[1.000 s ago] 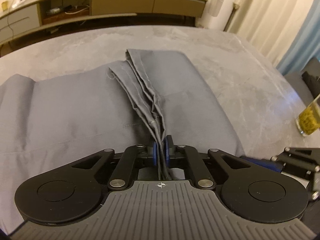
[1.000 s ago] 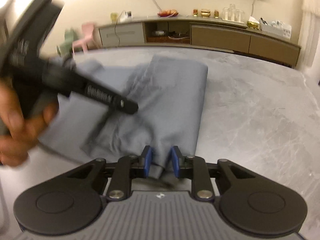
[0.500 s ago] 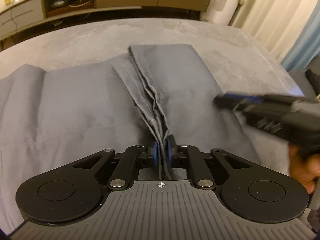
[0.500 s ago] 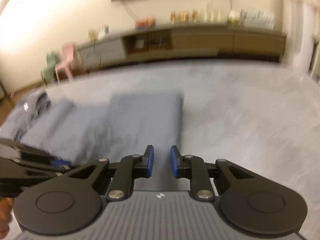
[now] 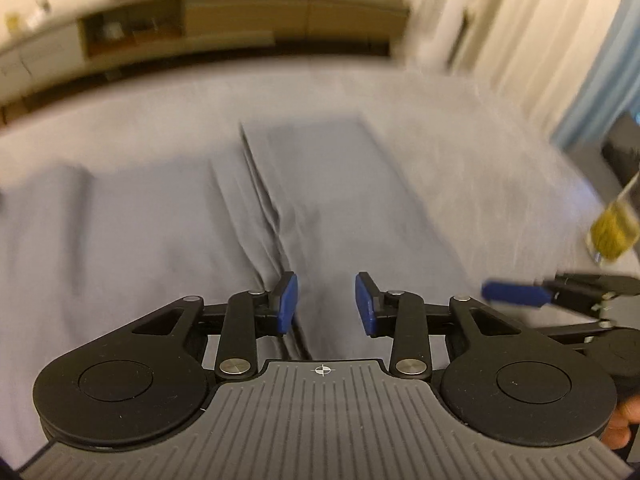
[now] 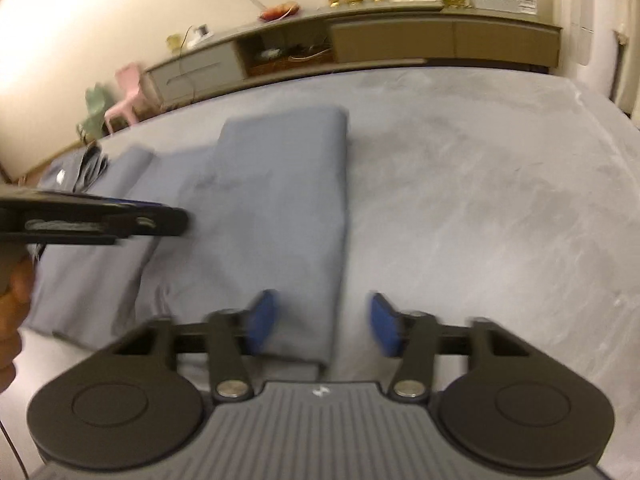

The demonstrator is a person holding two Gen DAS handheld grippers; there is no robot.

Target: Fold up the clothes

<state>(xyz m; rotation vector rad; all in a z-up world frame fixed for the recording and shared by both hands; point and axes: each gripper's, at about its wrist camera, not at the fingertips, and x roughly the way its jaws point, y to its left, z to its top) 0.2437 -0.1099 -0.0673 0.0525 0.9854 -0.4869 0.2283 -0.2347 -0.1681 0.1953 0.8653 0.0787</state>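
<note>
A grey-blue garment (image 5: 168, 240) lies flat on the grey marbled table (image 5: 472, 160), one half folded over the other, with a bunched seam running down its middle. My left gripper (image 5: 326, 304) hovers over the near end of that seam; its jaws are opening and the pads press on nothing. In the right wrist view the folded part of the garment (image 6: 276, 196) reaches toward me. My right gripper (image 6: 322, 324) straddles its near right corner with its jaws opening, pads clear of the cloth. The left gripper's fingers (image 6: 132, 220) reach in from the left.
A glass of yellow drink (image 5: 612, 232) stands at the table's right edge. The right gripper's blue pad (image 5: 516, 294) pokes in beside my left one. A long sideboard (image 6: 360, 44) lines the far wall, with small chairs (image 6: 120, 100) to its left. Curtains (image 5: 540, 40) hang at right.
My left gripper let go of the bunched seam and its jaws spread. My right gripper released the cloth corner, lifted away, came back low with wider jaws. The garment now lies flat.
</note>
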